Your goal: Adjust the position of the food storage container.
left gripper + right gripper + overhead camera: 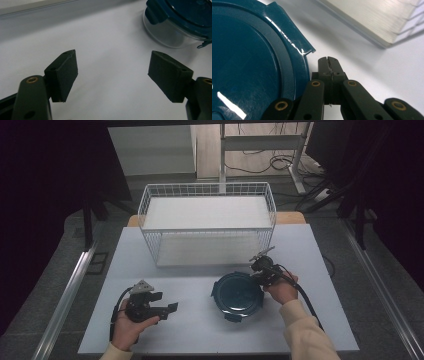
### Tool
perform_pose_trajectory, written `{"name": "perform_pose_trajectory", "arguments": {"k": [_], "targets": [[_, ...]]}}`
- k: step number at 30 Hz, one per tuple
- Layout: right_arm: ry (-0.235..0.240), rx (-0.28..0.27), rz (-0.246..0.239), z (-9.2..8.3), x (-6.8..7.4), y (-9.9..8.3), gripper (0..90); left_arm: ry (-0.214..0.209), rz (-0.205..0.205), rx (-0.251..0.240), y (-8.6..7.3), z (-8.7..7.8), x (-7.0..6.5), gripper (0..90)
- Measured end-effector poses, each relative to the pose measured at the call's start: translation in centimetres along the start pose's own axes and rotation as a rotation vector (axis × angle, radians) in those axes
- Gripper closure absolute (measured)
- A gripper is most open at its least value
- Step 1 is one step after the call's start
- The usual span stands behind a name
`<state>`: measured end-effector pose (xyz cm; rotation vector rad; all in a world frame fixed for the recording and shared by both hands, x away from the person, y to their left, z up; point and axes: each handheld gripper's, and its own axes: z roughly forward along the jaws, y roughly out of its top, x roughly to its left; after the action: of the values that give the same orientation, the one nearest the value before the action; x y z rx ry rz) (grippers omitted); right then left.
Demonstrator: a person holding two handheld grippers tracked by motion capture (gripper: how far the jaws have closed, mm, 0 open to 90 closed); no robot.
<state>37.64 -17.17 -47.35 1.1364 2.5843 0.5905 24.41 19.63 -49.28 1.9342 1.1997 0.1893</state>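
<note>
A pale bench (200, 320) carries a white wire basket (207, 222) at its far side and, nearer the front, a round container with a dark teal lid (237, 294), standing apart.

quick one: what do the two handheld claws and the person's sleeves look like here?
Both claws, left claw and right claw, are black, with brass-coloured pivot bushings on the linkage arms and thick, blocky black pads. The left one carries a grey three-cornered plate on top. A black cable trails from the right one. The person wears cream-coloured sleeves.
</note>
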Motion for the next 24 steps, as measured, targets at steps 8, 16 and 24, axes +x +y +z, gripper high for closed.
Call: {"name": "perform_pose_trajectory", "arguments": {"k": [8, 16, 24], "targets": [[0.024, 0.0, -0.05, 0.3, 2.2, 0.6, 90.0, -0.001, -0.004, 0.003, 0.0, 0.1, 0.3, 23.1], [0.061, -0.017, -0.101, 0.7, 4.4, 1.3, 90.0, 0.001, -0.008, -0.002, 0.0, 0.0, 0.2, 23.1], [0.105, -0.046, -0.155, 1.3, 6.5, 1.9, 90.0, 0.002, -0.005, 0.001, 0.0, 0.0, 0.1, 23.1]]}}
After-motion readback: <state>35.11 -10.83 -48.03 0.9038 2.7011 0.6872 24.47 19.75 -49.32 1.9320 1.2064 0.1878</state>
